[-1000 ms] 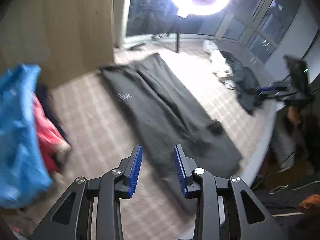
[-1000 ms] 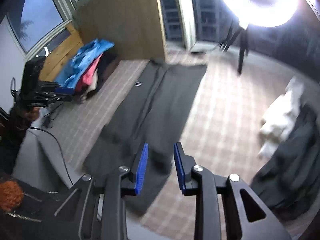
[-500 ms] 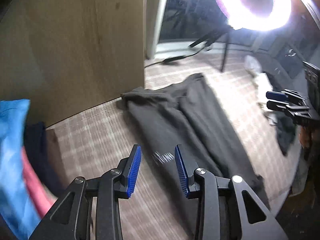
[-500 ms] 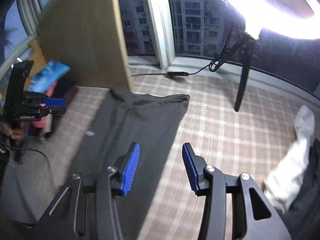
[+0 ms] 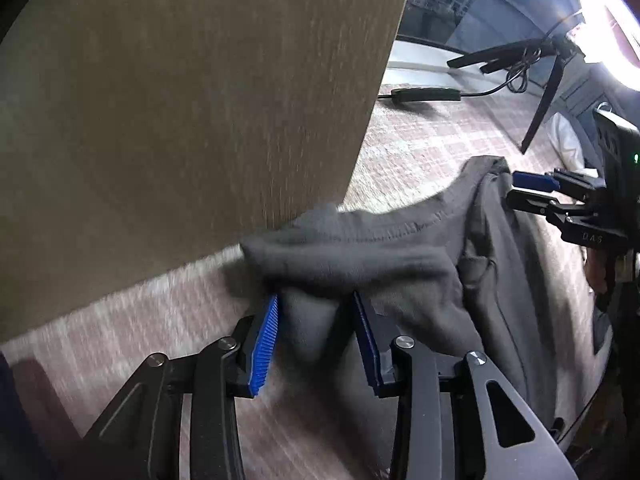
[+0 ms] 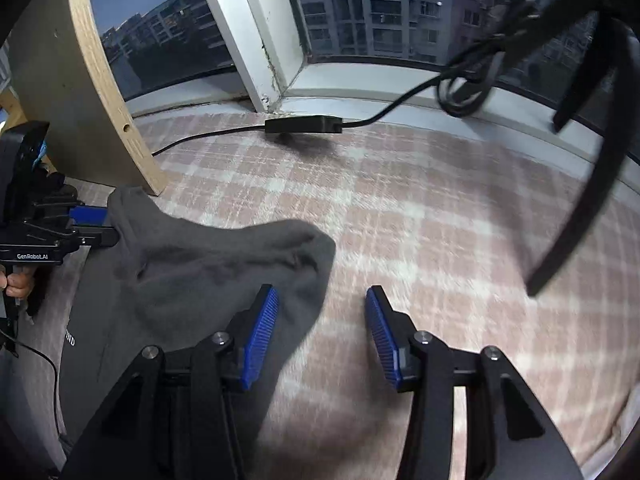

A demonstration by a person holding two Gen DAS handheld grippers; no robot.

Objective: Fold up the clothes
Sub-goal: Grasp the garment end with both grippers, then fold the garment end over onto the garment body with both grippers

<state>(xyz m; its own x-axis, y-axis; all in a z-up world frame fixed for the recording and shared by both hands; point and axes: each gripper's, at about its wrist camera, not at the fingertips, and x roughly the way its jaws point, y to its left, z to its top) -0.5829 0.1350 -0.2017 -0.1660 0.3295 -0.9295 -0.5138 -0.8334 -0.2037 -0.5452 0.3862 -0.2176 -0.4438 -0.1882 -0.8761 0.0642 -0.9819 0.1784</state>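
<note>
A pink-and-cream checked cover point(image 6: 420, 216) is spreading across the surface, running up to a white window sill point(image 6: 360, 92). Beyond the glass, tower blocks point(image 6: 380, 8) are standing in dusk light, while a wooden panel point(image 5: 180, 100) is rising at the left. A bright lamp point(image 5: 612, 40) is glaring from a black stand point(image 5: 544, 92), its black cable point(image 6: 400, 108) trailing to a small black box point(image 6: 304, 124).

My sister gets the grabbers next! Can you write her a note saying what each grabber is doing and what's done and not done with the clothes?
Left gripper: jaws opening, a corner of the gray garment between them, not pinched.
Right gripper: jaws opening at the garment's other top corner, its left pad over the cloth, nothing pinched.
Garment lies on the checked bedcover, beside the wooden board.
Done: both grippers are at its corners.
Left: pinch both corners, then fold.
</note>
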